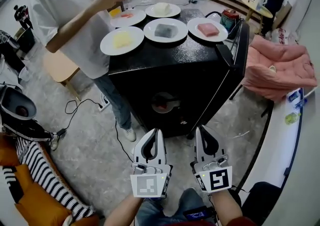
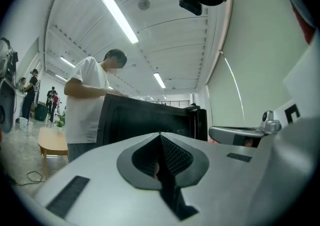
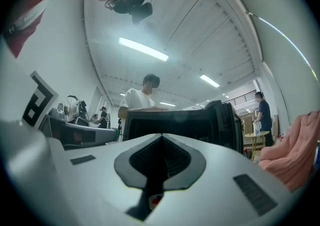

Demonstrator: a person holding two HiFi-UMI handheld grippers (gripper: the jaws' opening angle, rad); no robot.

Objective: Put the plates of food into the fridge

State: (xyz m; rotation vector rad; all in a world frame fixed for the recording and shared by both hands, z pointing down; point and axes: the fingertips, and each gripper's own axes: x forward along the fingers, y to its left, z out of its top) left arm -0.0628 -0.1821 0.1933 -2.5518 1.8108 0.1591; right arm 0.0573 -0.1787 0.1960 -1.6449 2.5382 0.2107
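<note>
Both grippers — left gripper and right gripper — held side by side, jaws closed, empty.

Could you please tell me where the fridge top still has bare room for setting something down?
The fridge top is bare along its front strip, between the front edge and the yellow-food plate, grey-food plate and pink-food plate. Behind them it is crowded: the red-food plate and cream-food plate fill the rear.
</note>
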